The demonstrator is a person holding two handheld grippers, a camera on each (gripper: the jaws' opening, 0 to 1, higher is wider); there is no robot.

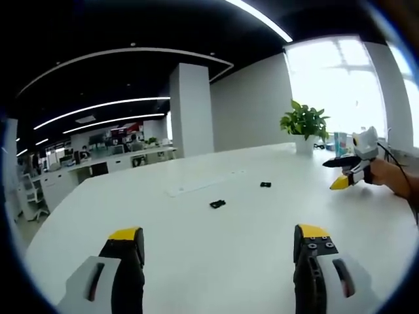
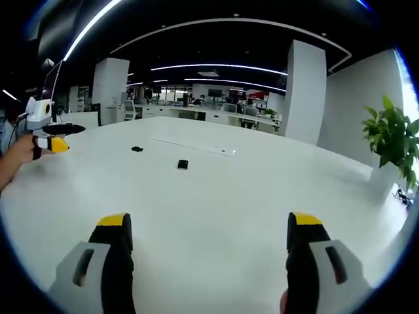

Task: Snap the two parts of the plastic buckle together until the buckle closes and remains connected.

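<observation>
On the white table: two black buckle parts, well apart.
Left gripper: jaws wide, empty.
Right gripper: jaws wide, empty.

2 buckle parts lie apart on the table, plant behind.

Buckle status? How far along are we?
Done: nothing yet. The two buckle parts lie apart on the white table, one nearer, one farther; the right gripper view shows them separate too. In hand: nothing; the left gripper and right gripper are both open and empty, held short of the parts. Left: pick up both, align, snap shut.
</observation>
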